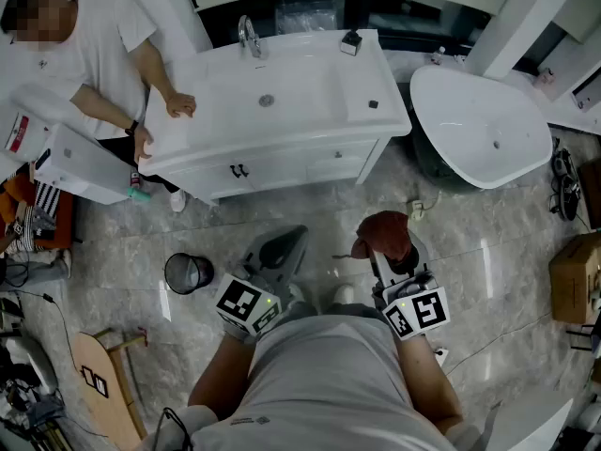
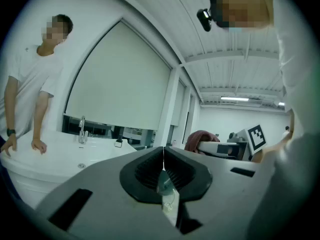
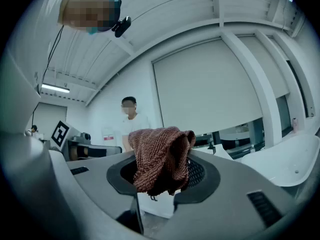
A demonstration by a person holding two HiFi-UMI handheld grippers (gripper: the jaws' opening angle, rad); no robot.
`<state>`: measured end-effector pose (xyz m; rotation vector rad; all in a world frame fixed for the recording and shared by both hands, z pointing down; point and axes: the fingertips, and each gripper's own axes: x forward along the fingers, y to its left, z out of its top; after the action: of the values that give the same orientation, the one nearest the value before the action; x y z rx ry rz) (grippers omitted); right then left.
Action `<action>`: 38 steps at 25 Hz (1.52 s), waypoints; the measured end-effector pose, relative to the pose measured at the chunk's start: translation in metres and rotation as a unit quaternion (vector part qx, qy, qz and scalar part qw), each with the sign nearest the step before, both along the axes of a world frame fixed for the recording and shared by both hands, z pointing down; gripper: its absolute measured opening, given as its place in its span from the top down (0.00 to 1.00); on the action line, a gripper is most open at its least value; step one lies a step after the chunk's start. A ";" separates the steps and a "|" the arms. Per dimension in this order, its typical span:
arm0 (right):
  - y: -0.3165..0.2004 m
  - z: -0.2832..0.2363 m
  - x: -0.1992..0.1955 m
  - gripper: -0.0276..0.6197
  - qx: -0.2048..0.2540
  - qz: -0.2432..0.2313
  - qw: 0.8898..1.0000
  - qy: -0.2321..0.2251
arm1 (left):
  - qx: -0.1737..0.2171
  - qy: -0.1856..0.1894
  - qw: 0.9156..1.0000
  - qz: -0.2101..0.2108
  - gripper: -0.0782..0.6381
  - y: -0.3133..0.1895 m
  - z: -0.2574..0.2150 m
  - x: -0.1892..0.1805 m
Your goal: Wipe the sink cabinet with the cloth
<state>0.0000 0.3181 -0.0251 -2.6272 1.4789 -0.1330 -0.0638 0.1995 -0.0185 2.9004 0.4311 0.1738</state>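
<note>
"Cloth (image 3: 162, 156) — reddish-brown, knitted — where does it sit?"

"Bunched between the jaws of the right gripper (image 3: 162, 170), which are closed on it. A fold stands up above the jaws and a bit hangs below them. In the head view the cloth (image 1: 385, 233) is held over the grey marbled floor (image 1: 488, 242), in front of the white sink cabinet (image 1: 282, 163) and apart from it."

"And the other tool?"

"The left gripper (image 2: 163, 159) has its jaws pressed together with nothing between them. In the head view it (image 1: 277, 250) is held beside the right gripper (image 1: 387, 247), also short of the cabinet."

"Anything at the cabinet itself?"

"A person in a white T-shirt (image 1: 94, 45) leans at the end on the head view's left, both hands on the white top. A chrome tap (image 1: 249, 38) stands at the back edge of the basin. A white oval tub (image 1: 479, 125) stands on the cabinet's other side, and a round black bin (image 1: 188, 272) is on the floor near the left gripper."
</note>
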 end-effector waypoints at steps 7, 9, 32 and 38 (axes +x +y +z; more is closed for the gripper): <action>-0.017 0.004 -0.003 0.71 -0.002 0.011 1.000 -0.007 | -0.011 0.006 1.000 -0.004 0.87 -0.025 -0.001 -0.007; -0.022 0.004 -0.006 0.71 -0.002 0.011 1.000 -0.007 | -0.011 0.006 1.000 -0.003 0.87 -0.029 0.001 -0.009; -0.084 0.025 -0.021 0.71 0.008 0.008 0.999 -0.040 | -0.041 0.007 0.999 -0.016 0.87 -0.099 0.021 -0.033; -0.089 0.035 0.022 0.71 0.013 -0.005 0.998 -0.059 | -0.033 -0.002 0.998 -0.045 0.87 -0.102 0.026 -0.009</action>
<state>0.0216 0.2294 0.0097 -2.5447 1.4445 -0.2646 -0.0728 0.0976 0.0079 2.8462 0.2996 0.1498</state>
